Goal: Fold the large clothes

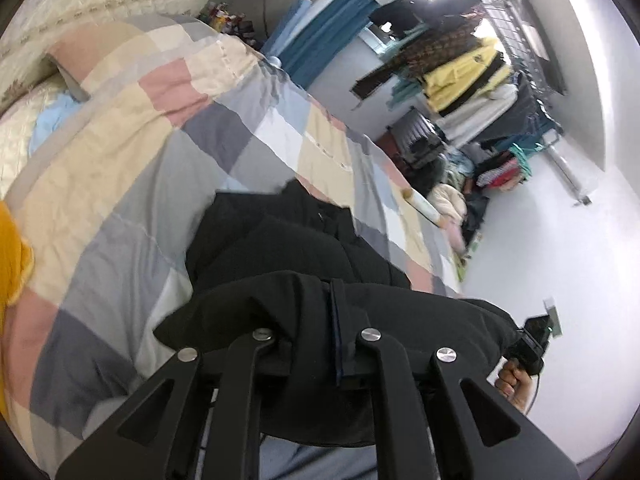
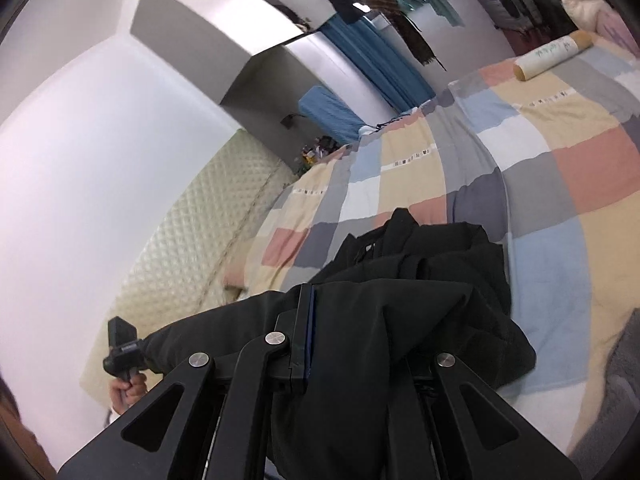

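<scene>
A large black garment (image 1: 280,240) lies partly bunched on the checked quilt (image 1: 132,168) of a bed. My left gripper (image 1: 316,320) is shut on the garment's near edge and holds it lifted, with cloth draped over its fingers. My right gripper (image 2: 344,320) is shut on another part of the same black garment (image 2: 420,264), which hangs over its right finger and trails onto the quilt (image 2: 540,168). The stretch of cloth between the two grippers is taut. The right gripper also shows in the left wrist view (image 1: 532,344), and the left one in the right wrist view (image 2: 120,348).
A cream cardboard tube (image 2: 552,54) lies on the quilt's far edge, also in the left wrist view (image 1: 424,204). A padded headboard (image 2: 208,232) stands by the wall. A rack of hanging clothes (image 1: 472,76) and piles of clothes (image 1: 460,184) stand beyond the bed.
</scene>
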A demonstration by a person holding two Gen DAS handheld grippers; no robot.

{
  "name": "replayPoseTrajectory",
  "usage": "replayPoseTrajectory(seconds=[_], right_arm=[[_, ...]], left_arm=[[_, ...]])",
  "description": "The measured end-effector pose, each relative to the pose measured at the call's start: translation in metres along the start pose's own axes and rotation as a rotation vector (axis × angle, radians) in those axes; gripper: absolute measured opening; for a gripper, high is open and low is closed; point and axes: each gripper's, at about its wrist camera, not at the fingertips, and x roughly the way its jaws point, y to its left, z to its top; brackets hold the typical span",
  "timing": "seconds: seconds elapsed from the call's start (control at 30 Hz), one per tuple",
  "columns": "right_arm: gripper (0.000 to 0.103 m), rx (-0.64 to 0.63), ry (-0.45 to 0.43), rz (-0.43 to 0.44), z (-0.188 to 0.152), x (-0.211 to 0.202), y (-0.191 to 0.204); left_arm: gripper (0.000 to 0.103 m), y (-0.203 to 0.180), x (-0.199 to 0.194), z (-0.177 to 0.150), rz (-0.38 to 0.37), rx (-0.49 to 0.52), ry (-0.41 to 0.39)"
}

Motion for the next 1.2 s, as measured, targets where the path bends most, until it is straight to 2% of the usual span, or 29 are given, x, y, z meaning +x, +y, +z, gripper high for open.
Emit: replayPoseTrajectory(seconds=[0.17,0.2,0.4,0.53,0.67,0.83,1.0,1.13,1.2], right_arm=[[0.005,0.074,-0.007,-0.064,0.046,0.043,-0.016],[0.005,0.092,-0.004,-0.077,0.050,0.051,-0.020],[0.005,0.142,0.062,-0.237,0.092,0.128,-0.048],[0.005,0.141,0.114,-0.338,0.100,0.172,-0.069],[0.004,0.126,0.185,-0.441,0.099,0.214,-0.090],[0.002,0.115,0.259,-0.515,0.096,0.258,-0.119],[0.002,0.125,0.304,-0.526,0.084,0.290,-0.142],[0.002,0.144,0.308,-0.501,0.081,0.291,-0.147],[0.002,0.182,0.291,-0.454,0.081,0.281,-0.151]], left_arm=[[0.014,-0.004,0.028,0.043,0.051,-0.029,-0.030],[0.014,-0.003,0.039,0.053,0.069,-0.065,-0.040],[0.014,-0.001,0.108,0.095,0.280,-0.053,-0.008],[0.015,0.010,0.155,0.113,0.412,-0.012,0.046],[0.015,0.024,0.198,0.126,0.496,-0.035,0.106],[0.015,0.040,0.251,0.132,0.577,-0.026,0.171],[0.015,0.049,0.288,0.122,0.645,0.038,0.209],[0.015,0.055,0.287,0.122,0.618,0.007,0.211],[0.015,0.058,0.284,0.122,0.593,-0.023,0.217]])
